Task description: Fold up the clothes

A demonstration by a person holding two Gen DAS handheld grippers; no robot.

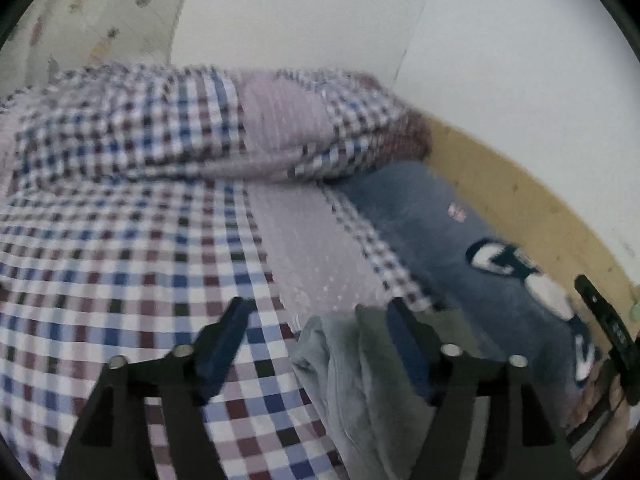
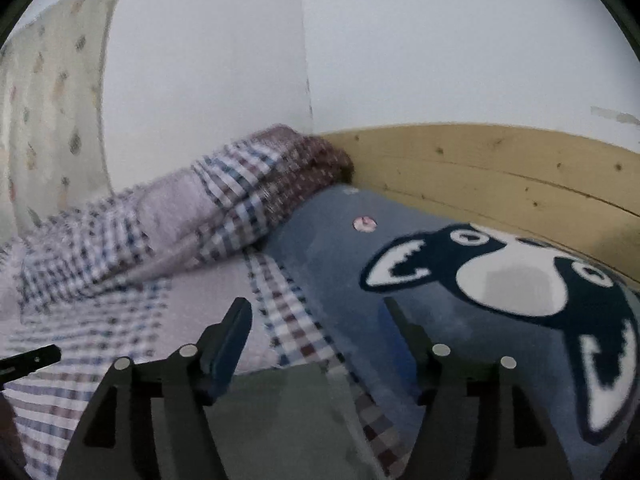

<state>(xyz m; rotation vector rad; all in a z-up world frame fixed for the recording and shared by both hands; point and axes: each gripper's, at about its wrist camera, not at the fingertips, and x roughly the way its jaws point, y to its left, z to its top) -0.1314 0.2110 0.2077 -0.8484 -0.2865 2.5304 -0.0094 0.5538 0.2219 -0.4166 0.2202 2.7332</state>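
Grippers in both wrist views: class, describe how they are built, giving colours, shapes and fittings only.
Left gripper and right gripper match: each has two black angular fingers tapering forward, with dark blue pads on their inner faces. Round silver pins sit at the linkage joints. No cables or sleeves show.

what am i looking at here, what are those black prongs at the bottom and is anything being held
These are two fisheye cameras, one on each hand-held gripper, looking forward along its two fingers. The black prongs are those fingers. The left gripper and right gripper are both open and hold nothing. They hover over a bed with a checked bedsheet, a rolled checked quilt and a blue cushion with a dog face. A grey garment lies under the grippers, beside a wooden bed frame.
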